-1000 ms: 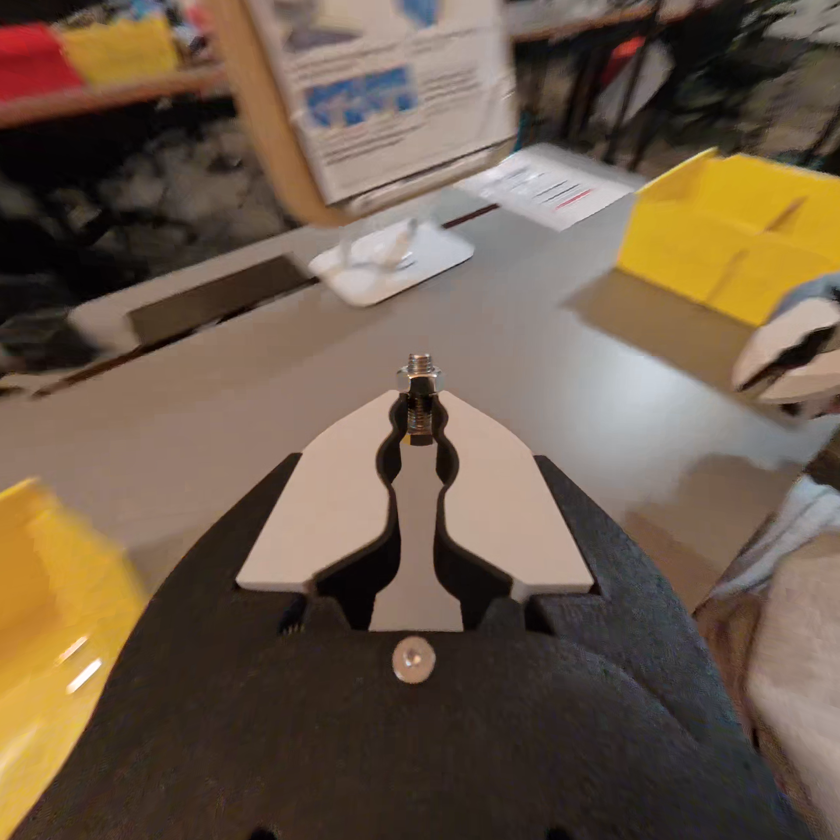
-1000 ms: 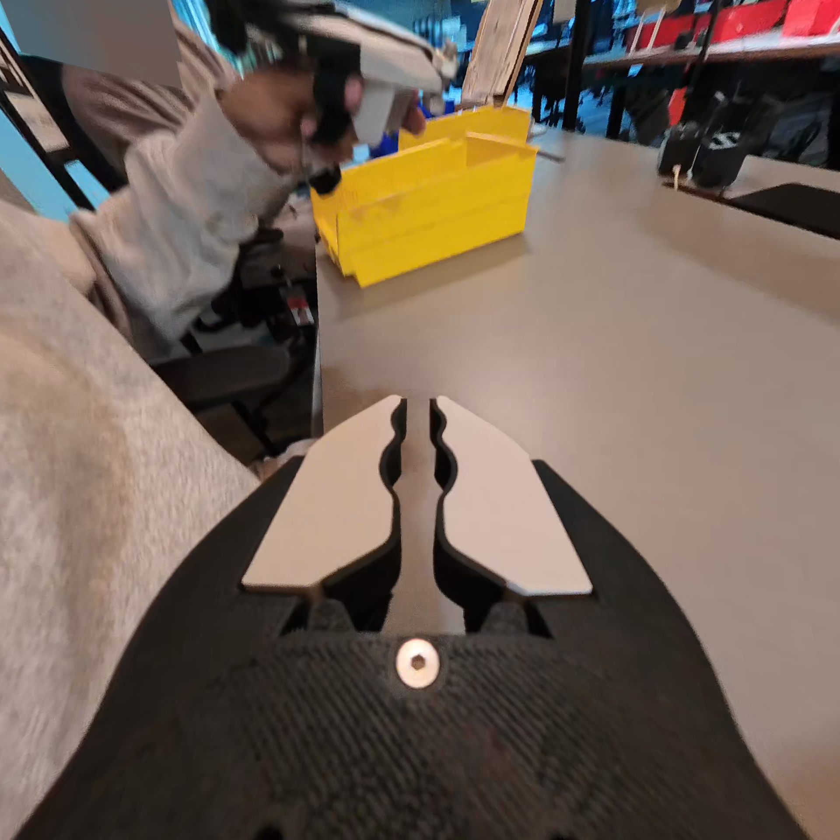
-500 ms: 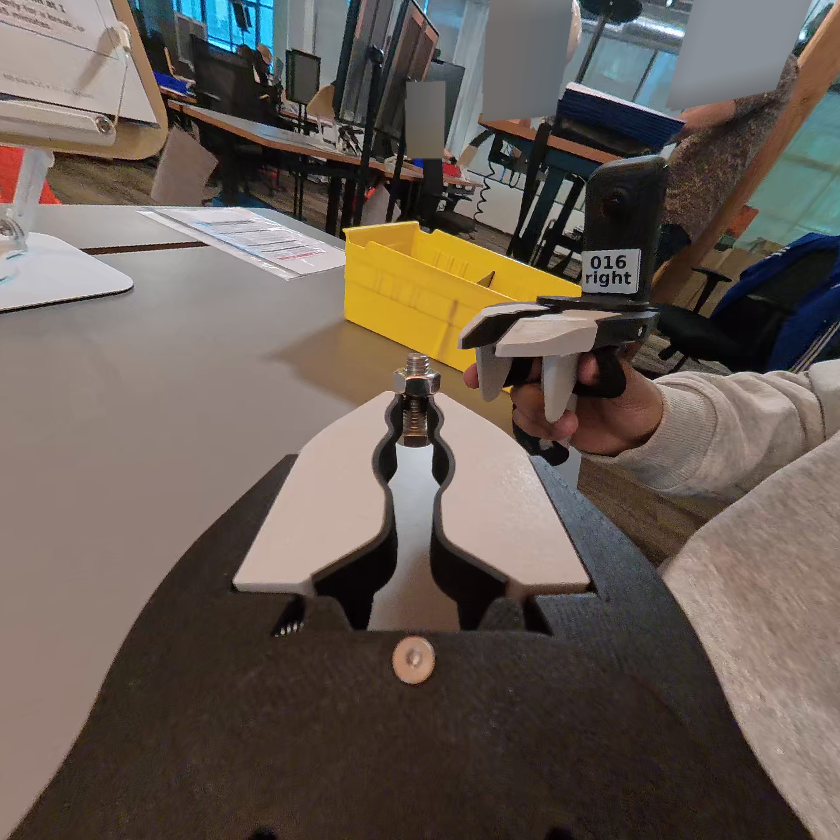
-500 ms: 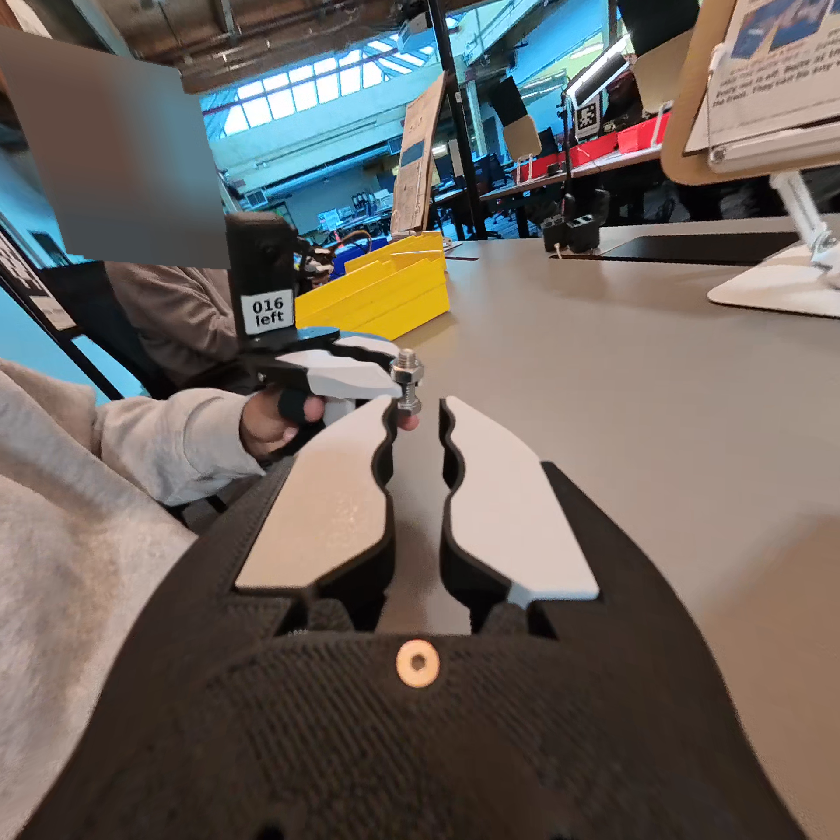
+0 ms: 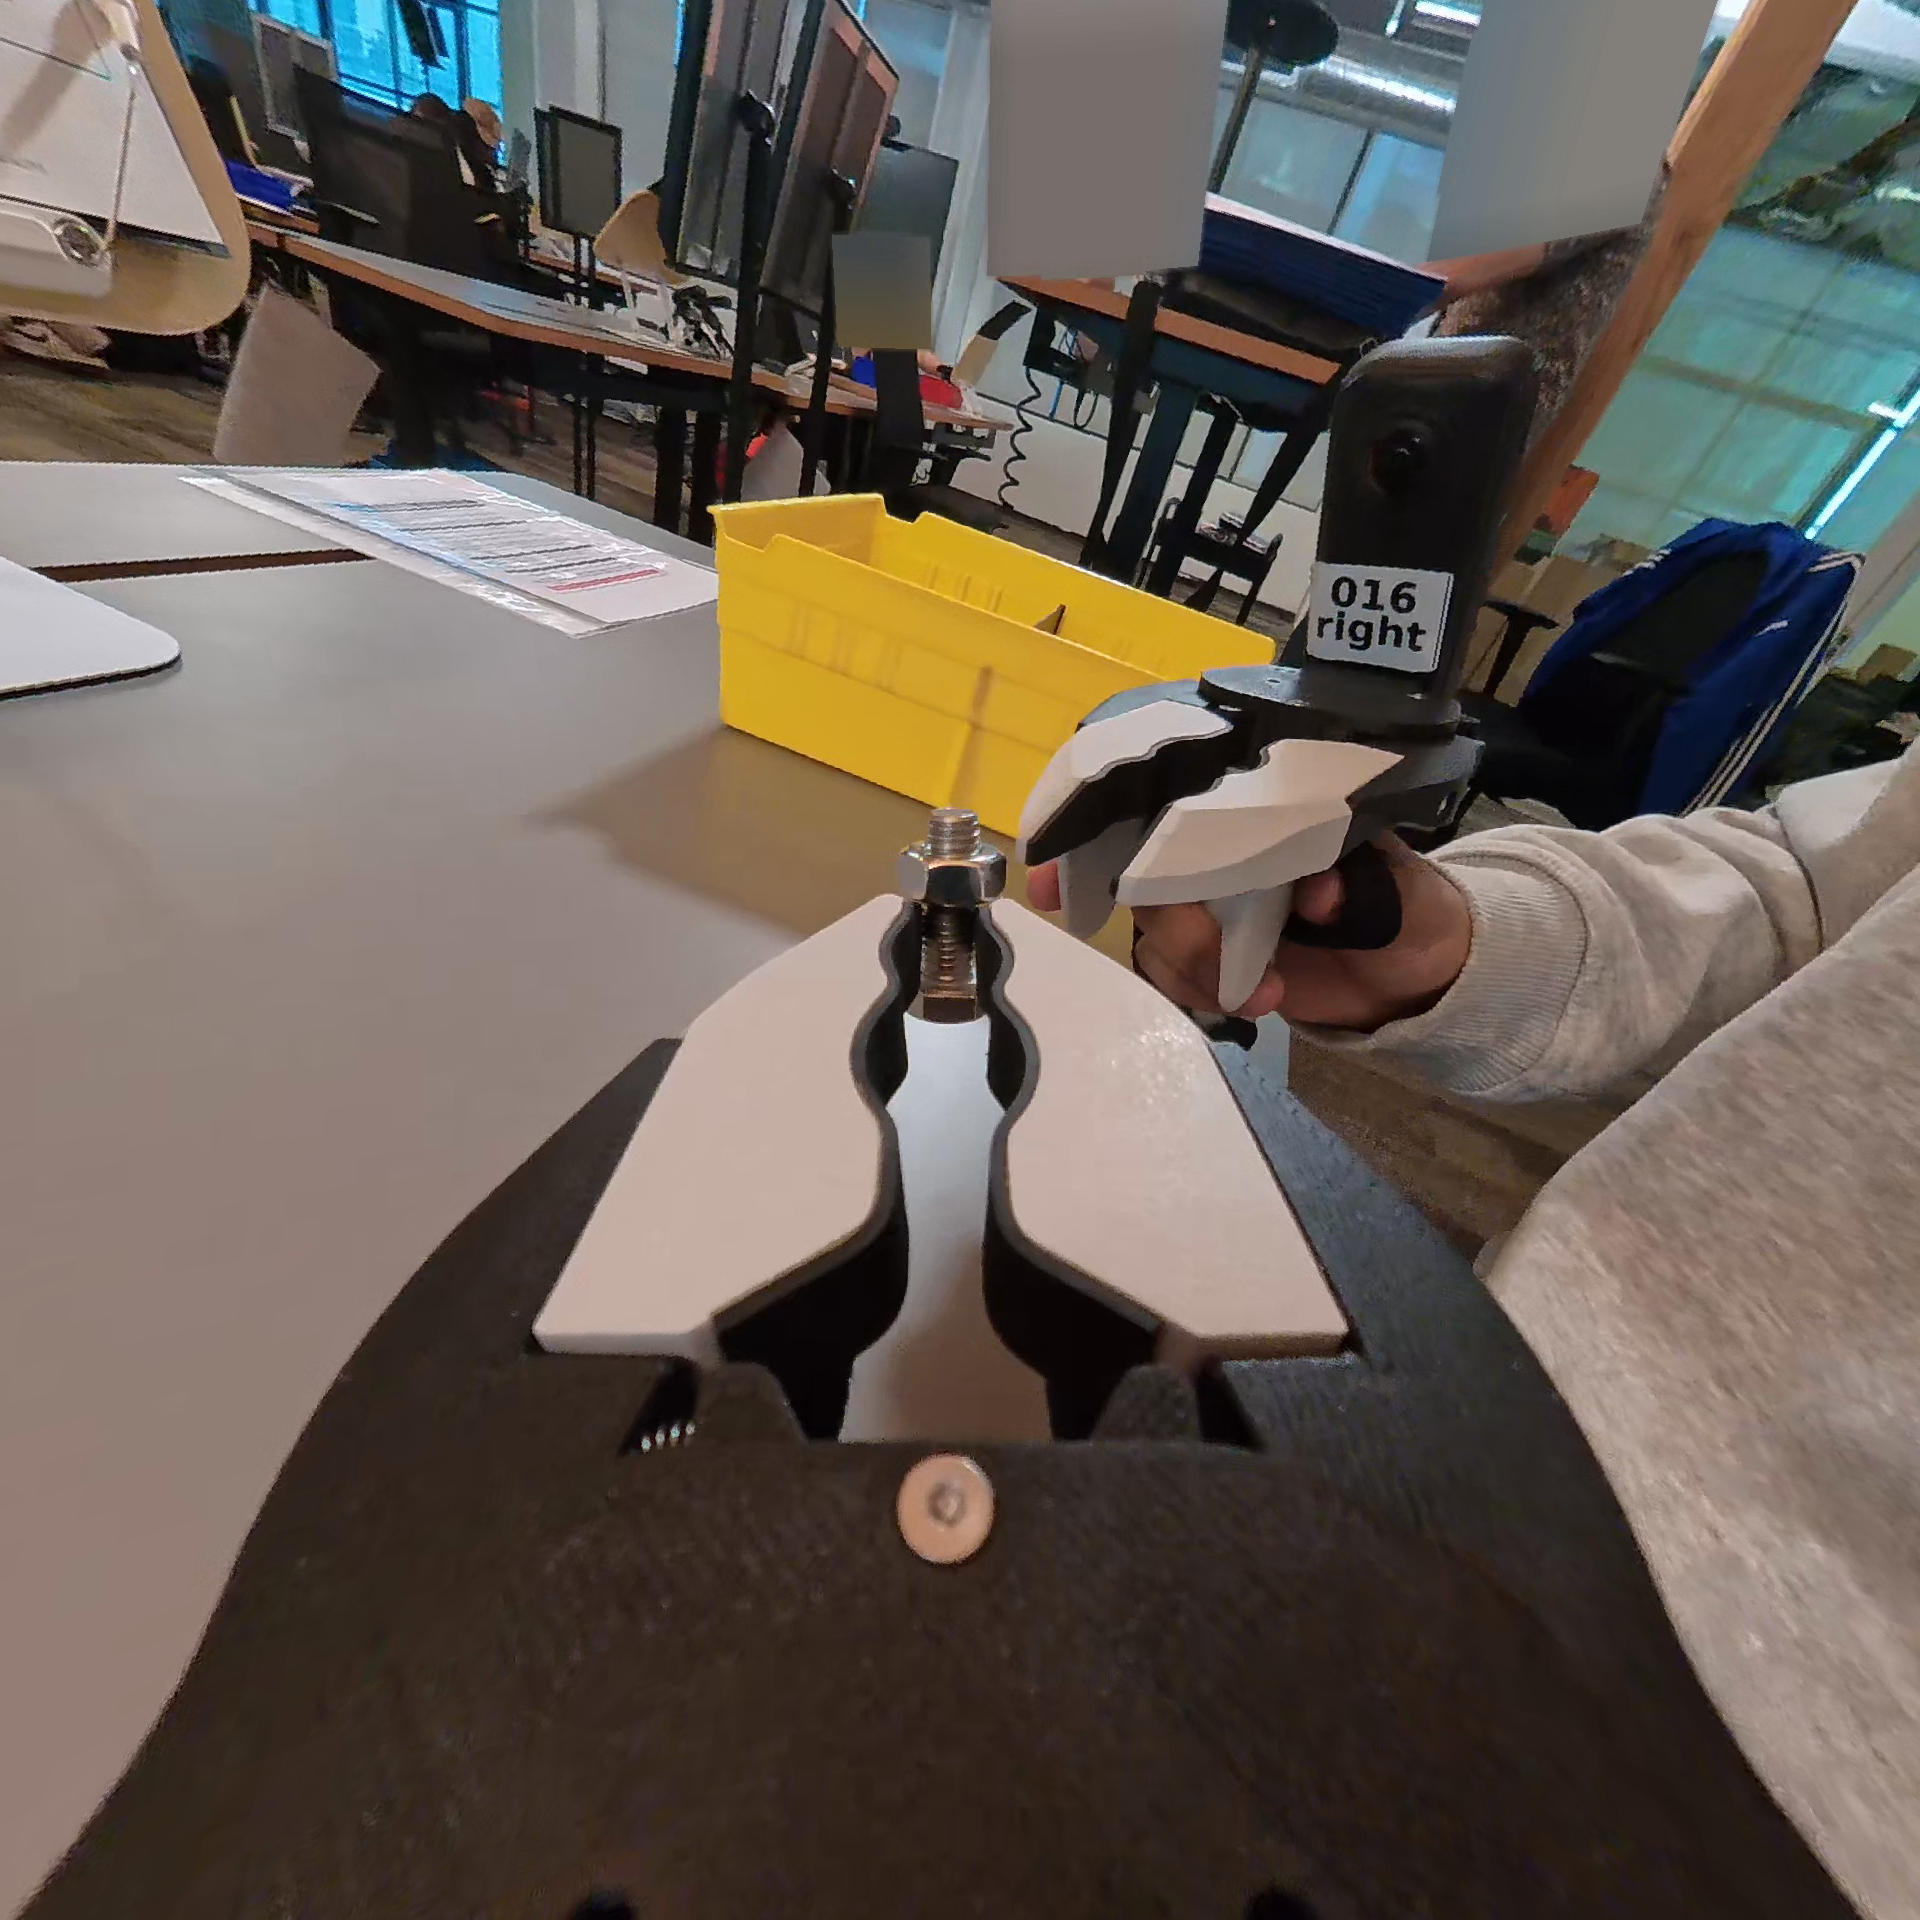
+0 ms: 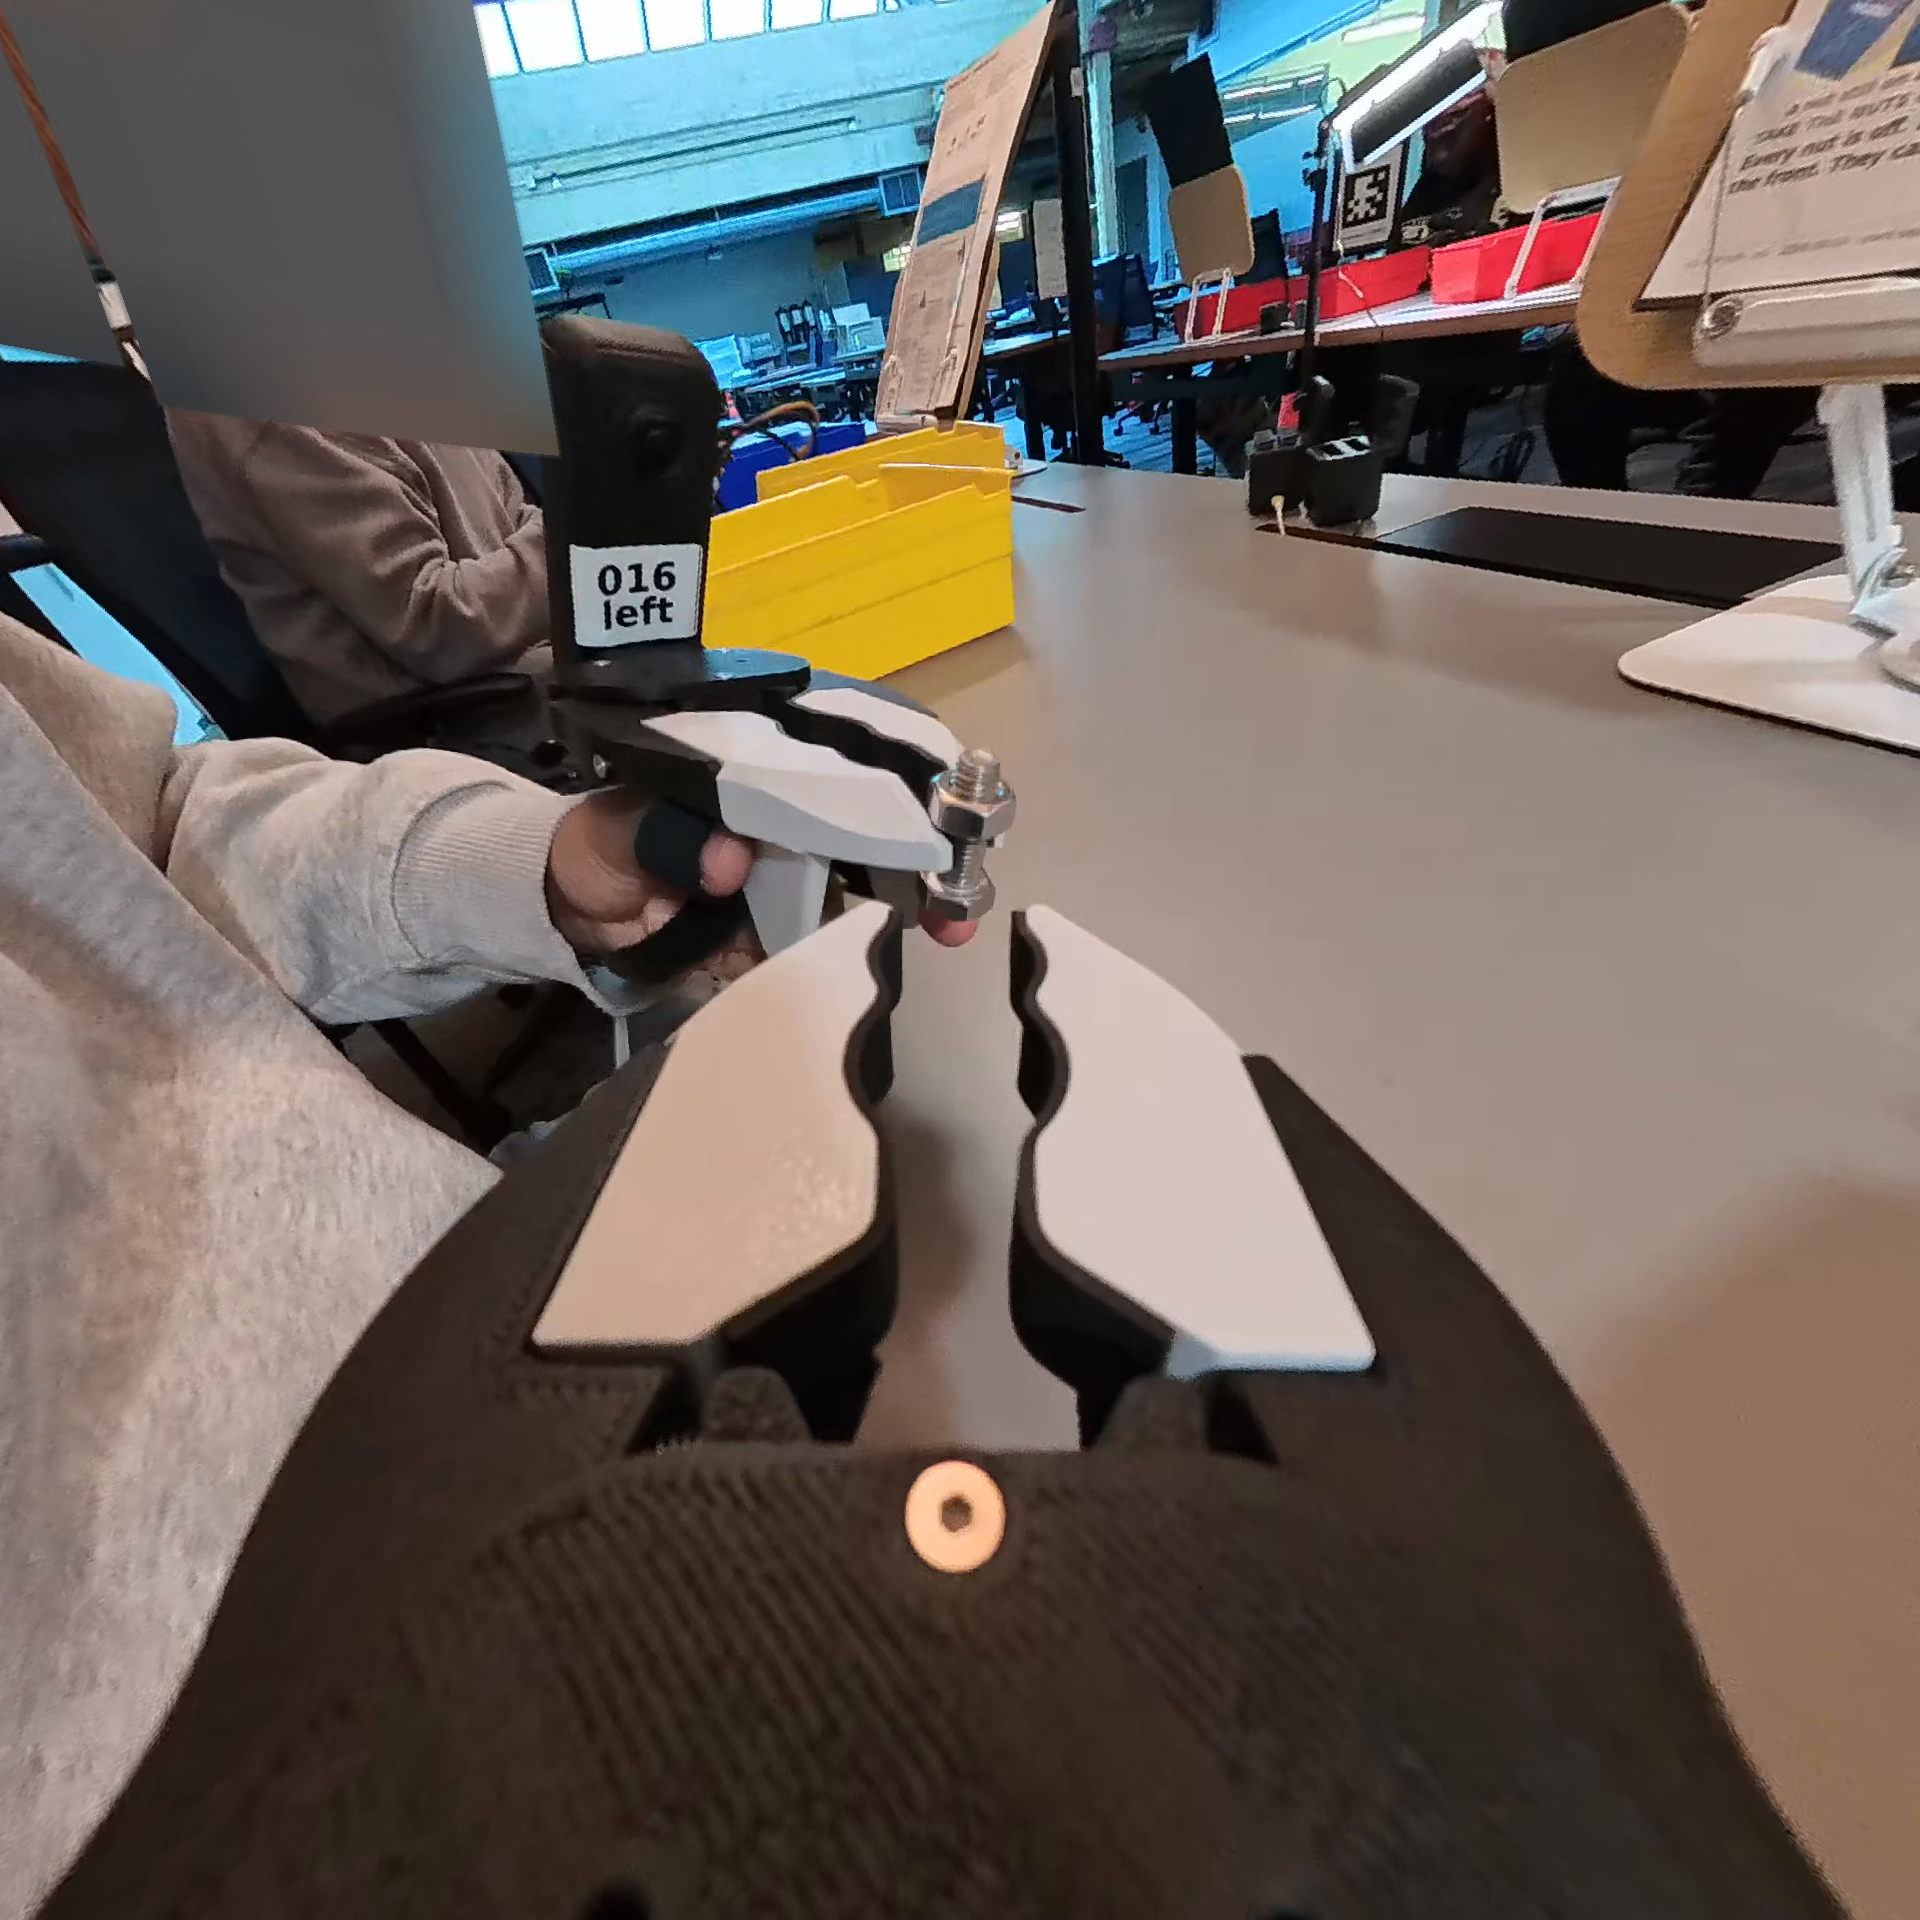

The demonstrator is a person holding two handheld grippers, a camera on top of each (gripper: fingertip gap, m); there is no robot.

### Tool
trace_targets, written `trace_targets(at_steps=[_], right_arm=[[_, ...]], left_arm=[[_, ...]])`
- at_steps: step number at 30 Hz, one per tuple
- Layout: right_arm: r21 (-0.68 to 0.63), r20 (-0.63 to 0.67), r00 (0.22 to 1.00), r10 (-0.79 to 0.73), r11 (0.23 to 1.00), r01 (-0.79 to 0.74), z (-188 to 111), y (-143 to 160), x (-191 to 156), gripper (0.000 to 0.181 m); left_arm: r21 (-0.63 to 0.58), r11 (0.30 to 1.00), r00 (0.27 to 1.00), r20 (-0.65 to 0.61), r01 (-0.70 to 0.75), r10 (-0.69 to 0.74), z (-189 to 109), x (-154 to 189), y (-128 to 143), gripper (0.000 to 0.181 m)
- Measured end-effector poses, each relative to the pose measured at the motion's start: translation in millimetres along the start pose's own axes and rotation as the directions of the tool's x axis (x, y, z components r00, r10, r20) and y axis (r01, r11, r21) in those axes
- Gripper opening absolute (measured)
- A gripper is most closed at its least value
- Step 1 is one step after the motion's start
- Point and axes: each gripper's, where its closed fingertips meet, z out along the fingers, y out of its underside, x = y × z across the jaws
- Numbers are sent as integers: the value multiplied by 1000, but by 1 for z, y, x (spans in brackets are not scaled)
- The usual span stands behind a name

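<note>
My left gripper (image 5: 948,935) is shut on a steel bolt (image 5: 948,961) held upright, with a hex nut (image 5: 950,871) threaded near its top. It also shows in the right wrist view (image 6: 940,847), with the bolt (image 6: 964,831) at its fingertips. My right gripper (image 6: 951,920) is open and empty, its fingertips just below and in front of the bolt. In the left wrist view the right gripper (image 5: 1086,878) hangs a short way to the right of the nut, apart from it, jaws parted. Both are held above a grey table (image 5: 312,831).
A yellow bin (image 5: 935,665) stands on the table behind the right gripper; another yellow bin (image 6: 883,561) stands behind the left gripper. A white stand base (image 6: 1787,665) with a board is at the far right. A printed sheet (image 5: 468,530) lies on the table. A person's grey sleeves are close by. Both grippers' tips are close together, under 4 cm apart.
Both grippers have swung round to face each other and drawn closer. The right gripper has opened wider and now sits just beside the bolt. The left still holds the bolt.
</note>
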Motion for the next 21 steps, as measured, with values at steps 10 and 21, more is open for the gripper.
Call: trace_targets(at_steps=[10, 21], right_arm=[[31, 15, 999, 30, 999, -30, -2, -5, 5, 21], [77, 133, 987, 90, 992, -101, 7, -23, -4, 22]], left_arm=[[-12, 996, 996, -2, -91, 91, 2, 7, 5, 9], [31, 997, 997, 26, -71, 70, -6, -11, 1, 9]])
